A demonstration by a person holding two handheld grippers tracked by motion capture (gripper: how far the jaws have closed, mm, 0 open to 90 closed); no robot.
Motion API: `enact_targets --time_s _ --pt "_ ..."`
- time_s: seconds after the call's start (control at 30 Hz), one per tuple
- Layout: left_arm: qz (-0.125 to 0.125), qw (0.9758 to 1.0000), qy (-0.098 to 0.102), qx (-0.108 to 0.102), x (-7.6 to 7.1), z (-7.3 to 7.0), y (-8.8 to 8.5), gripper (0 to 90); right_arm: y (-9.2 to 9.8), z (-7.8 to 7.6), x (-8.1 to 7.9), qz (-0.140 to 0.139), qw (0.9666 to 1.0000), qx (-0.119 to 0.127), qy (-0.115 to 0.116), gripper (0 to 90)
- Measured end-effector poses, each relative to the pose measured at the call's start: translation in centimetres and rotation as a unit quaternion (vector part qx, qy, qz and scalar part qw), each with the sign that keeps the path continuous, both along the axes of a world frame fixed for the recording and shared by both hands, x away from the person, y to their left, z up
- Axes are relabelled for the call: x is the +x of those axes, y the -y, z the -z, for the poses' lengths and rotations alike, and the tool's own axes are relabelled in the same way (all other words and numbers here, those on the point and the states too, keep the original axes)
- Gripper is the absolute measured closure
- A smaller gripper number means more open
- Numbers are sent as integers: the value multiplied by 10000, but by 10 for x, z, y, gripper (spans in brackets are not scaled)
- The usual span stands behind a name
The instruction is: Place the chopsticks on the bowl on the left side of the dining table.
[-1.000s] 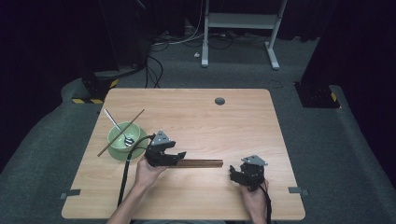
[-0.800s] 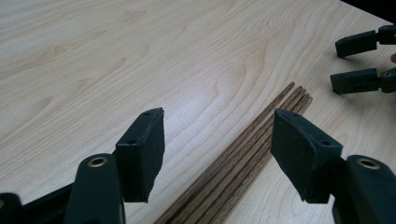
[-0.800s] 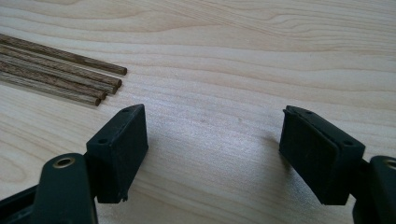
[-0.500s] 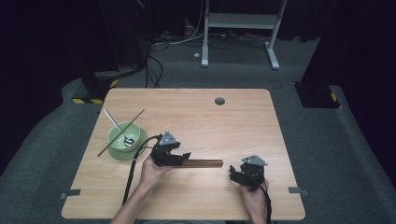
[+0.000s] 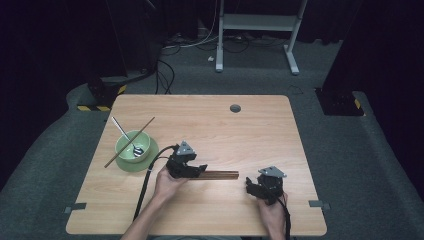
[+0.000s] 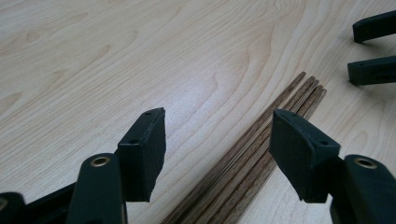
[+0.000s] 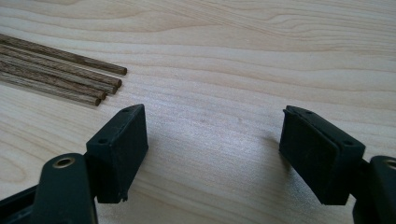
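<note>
Dark wooden sticks (image 6: pixel 247 154) lie bundled side by side on the pale wood table (image 5: pixel 210 120), and they sit nearest of all in the left gripper view, running up between the two black jaws. The left gripper (image 6: pixel 217 149) has its jaws wide apart, one on either side of the bundle, and neither pad touches the sticks. How many sticks there are is hard to count where they pass under the jaws, though four or five tips show at the far end.

From the high view, the left gripper (image 5: pixel 186 167) sits over the near end of the sticks (image 5: pixel 220 175), held in the person's left hand (image 5: pixel 167 182). The bundle stretches toward the right gripper (image 5: pixel 262 187), which rests low on the table in the right hand (image 5: pixel 272 212), just beyond the stick tips.

Seen from the right gripper view, its own jaws are also spread wide with bare table between them, and the right gripper (image 7: pixel 212 149) holds nothing. The stick (image 7: pixel 60 70) ends lie ahead and to the side, apart from the pads.

Farther back on the table, toward the person's left, a green bowl (image 5: pixel 132 145) stands on a green plate (image 5: pixel 150 155). A spoon (image 5: pixel 125 135) rests in the bowl, and a single stick (image 5: pixel 145 127) leans across its rim. Near the far edge is a small round hole (image 5: pixel 235 108).
</note>
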State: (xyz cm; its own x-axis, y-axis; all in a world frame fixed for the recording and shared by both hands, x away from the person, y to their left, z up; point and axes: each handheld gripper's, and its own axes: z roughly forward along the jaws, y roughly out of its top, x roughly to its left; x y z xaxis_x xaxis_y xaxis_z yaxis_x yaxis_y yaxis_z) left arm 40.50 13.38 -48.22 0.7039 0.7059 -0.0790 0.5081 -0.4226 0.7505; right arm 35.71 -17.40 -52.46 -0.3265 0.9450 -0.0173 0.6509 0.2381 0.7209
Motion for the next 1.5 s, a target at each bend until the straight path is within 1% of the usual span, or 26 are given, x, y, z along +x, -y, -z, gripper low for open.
enact_targets --time_s 0.17,0.33,0.4,0.53,0.73,0.77,0.87,0.97,1.07,1.1,1.2,1.4,1.5 --pt "57 10000 -52 -29 2 4 3 338 0 0 0 -1 10000 0 0 228" --pt "52 9998 -104 165 4 9 6 342 0 0 0 0 10000 1 1 228" --pt "25 9997 -151 169 5 11 7 345 0 0 0 0 10000 0 -1 228" --pt "-9 9996 -156 236 7 14 8 352 0 0 0 0 10000 0 0 228" --pt "-68 9993 -226 305 10 18 8 359 0 0 0 0 10000 0 0 228" --pt "-58 9990 -241 359 11 19 8 364 0 0 0 0 10000 0 0 228" --pt "-74 9989 -253 400 11 21 9 368 0 0 0 1 10000 0 0 228" --pt "-81 9981 -210 575 11 24 11 375 0 0 0 1 10000 1 0 228" --pt "-87 9981 -199 573 11 24 12 381 0 0 0 -4 10000 0 4 228" --pt "-105 9983 -216 536 12 25 11 382 0 0 0 -3 10000 1 3 228" --pt "-121 9983 -228 520 13 25 11 384 0 0 0 0 10000 0 0 228" --pt "-154 9980 -286 549 14 26 9 388 0 0 0 -4 10000 0 3 228" --pt "-132 9979 -300 564 15 27 9 391 0 0 0 -4 10000 0 4 228"
